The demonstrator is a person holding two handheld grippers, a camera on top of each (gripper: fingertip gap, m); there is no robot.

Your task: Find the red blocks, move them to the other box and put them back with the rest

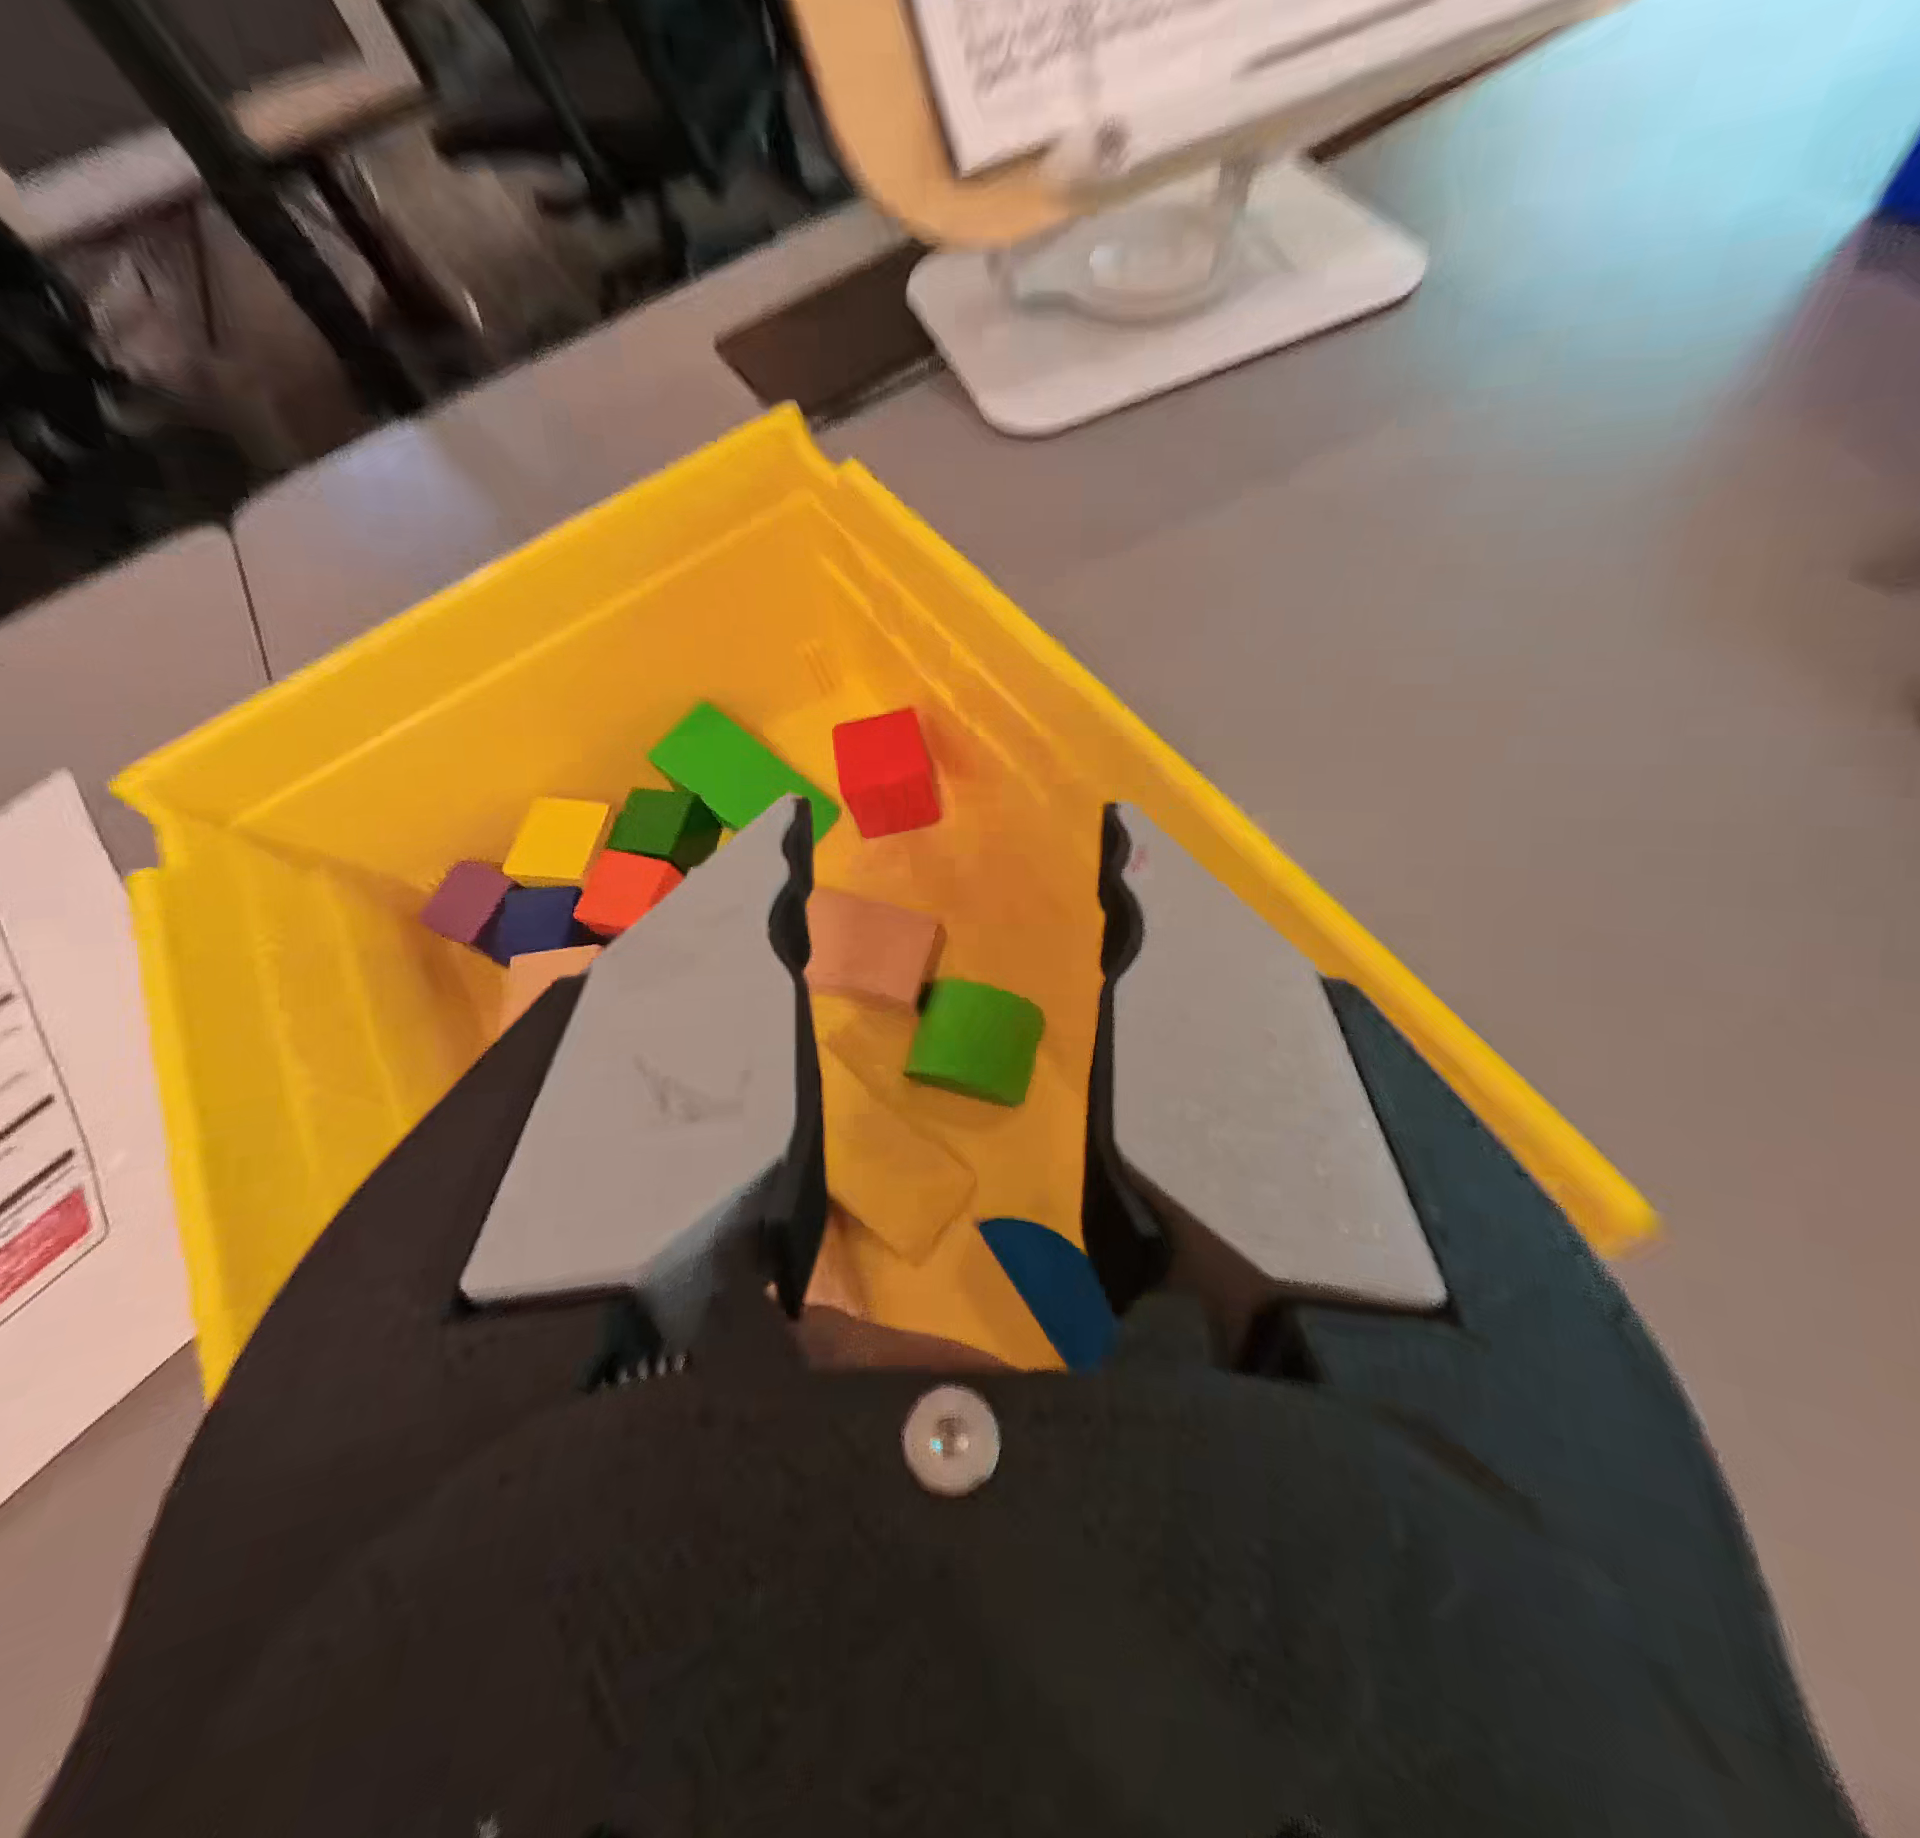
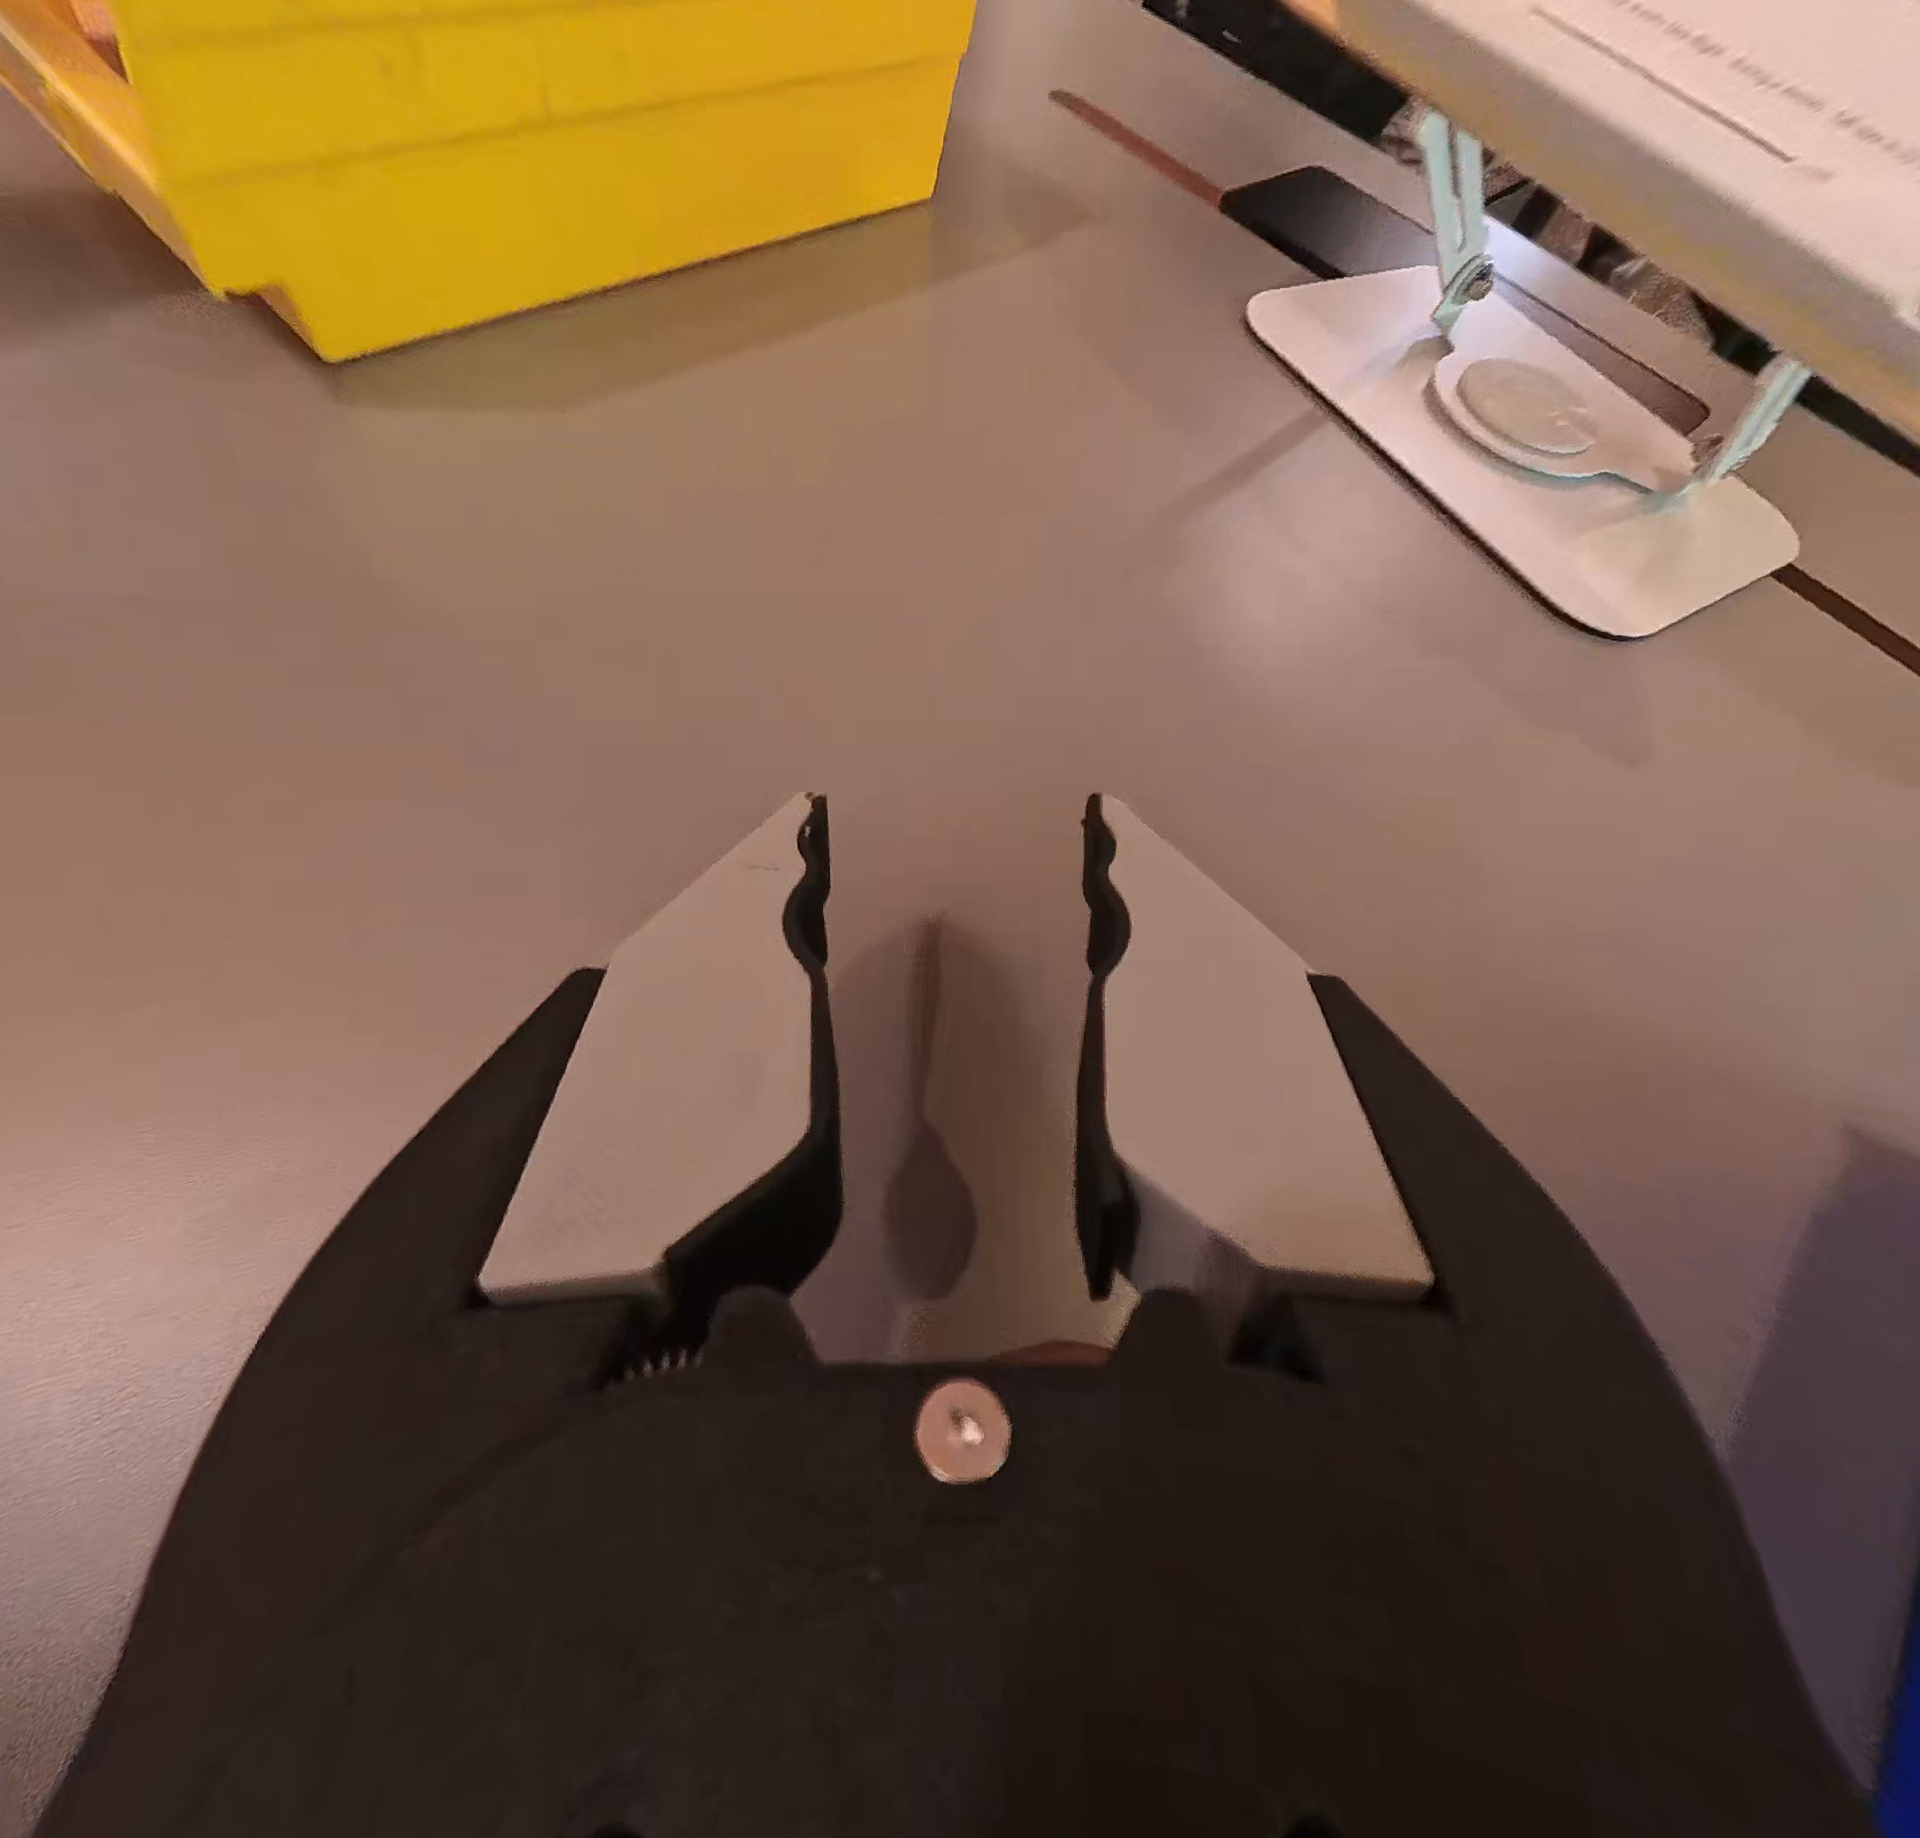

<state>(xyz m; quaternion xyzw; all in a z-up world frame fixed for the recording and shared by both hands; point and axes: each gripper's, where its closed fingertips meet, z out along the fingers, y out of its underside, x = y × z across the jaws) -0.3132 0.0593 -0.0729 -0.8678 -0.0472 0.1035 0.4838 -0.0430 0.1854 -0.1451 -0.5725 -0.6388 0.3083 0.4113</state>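
Note:
A yellow bin [image 1: 499,635] holds several coloured blocks. A red cube [image 1: 886,772] lies near its far corner, apart from the others. An orange-red cube [image 1: 627,889] sits in a cluster with yellow, green, purple and blue blocks. My left gripper [image 1: 954,822] is open and empty above the bin, its tips just short of the red cube. My right gripper [image 2: 954,812] is open and empty over bare table. The yellow bin's outer wall [image 2: 561,157] shows at the upper left in the right wrist view.
A sign on a white stand [image 1: 1164,302] stands behind the bin, also in the right wrist view [image 2: 1527,458]. A white printed sheet [image 1: 52,1061] lies left of the bin. A green cylinder [image 1: 974,1040], a tan block [image 1: 873,952] and a blue piece [image 1: 1044,1289] lie between my left fingers.

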